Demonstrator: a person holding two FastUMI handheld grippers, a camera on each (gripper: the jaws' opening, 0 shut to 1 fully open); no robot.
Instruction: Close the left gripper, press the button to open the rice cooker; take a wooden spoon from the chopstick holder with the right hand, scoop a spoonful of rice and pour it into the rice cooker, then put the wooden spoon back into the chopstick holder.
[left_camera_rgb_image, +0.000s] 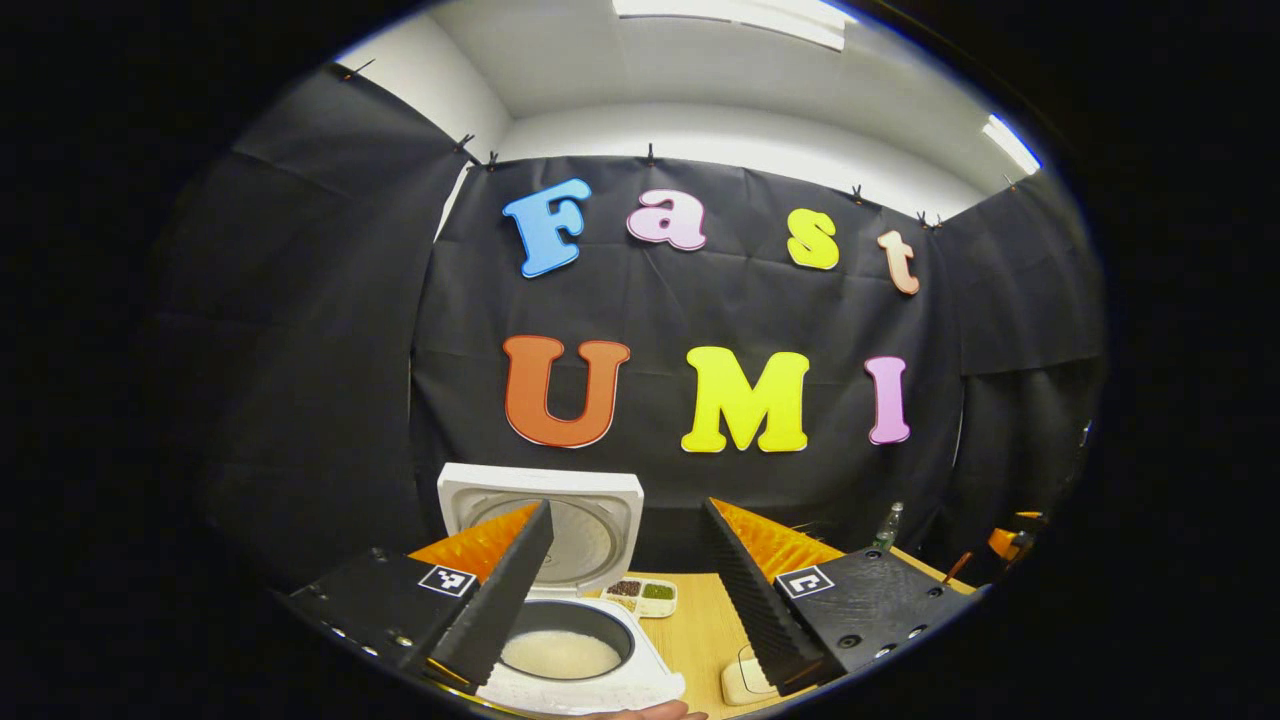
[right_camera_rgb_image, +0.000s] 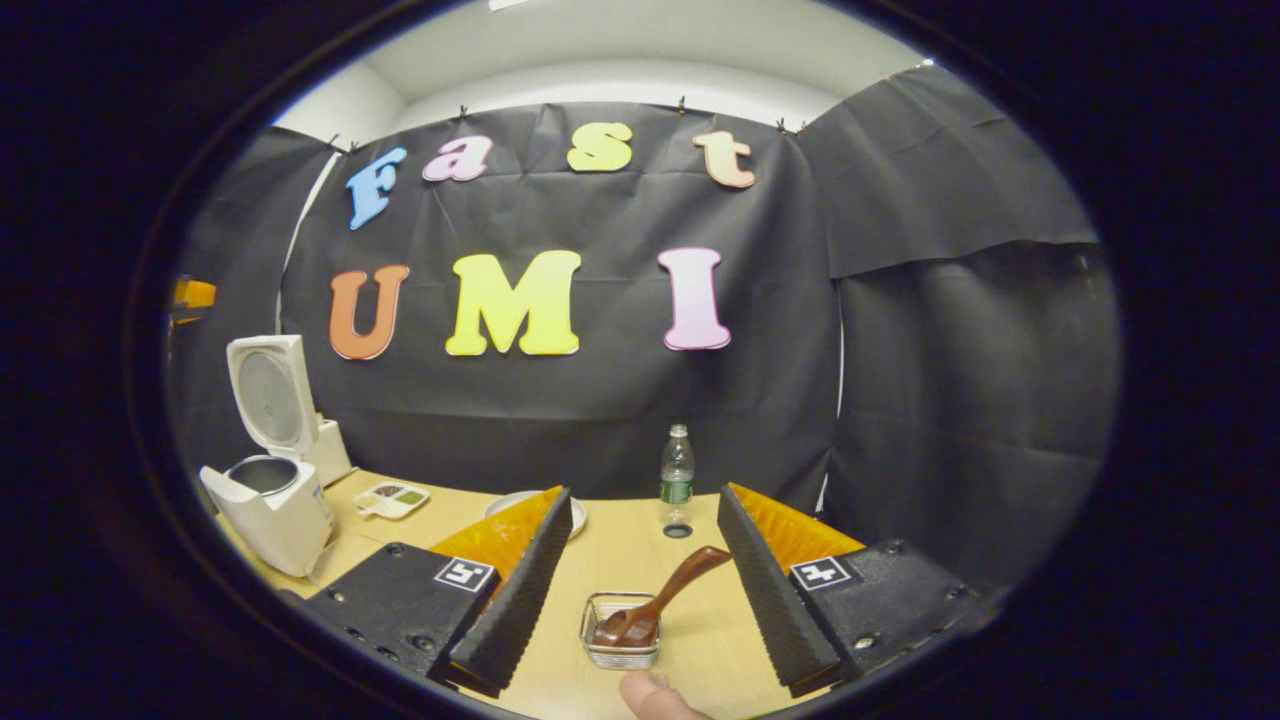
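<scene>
At six o'clock between the wide-open, empty right tongs (right_camera_rgb_image: 640, 590), the wooden spoon (right_camera_rgb_image: 655, 600) lies in its holder (right_camera_rgb_image: 620, 648); lower squarely, pinching the handle. Left tongs (left_camera_rgb_image: 625, 590) gape empty above the open rice cooker (left_camera_rgb_image: 575, 640).

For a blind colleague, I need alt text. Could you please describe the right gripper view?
Open right tongs frame a wooden spoon resting bowl-down in a small wire holder on the wooden table. An open rice cooker stands far left, a water bottle behind.
</scene>
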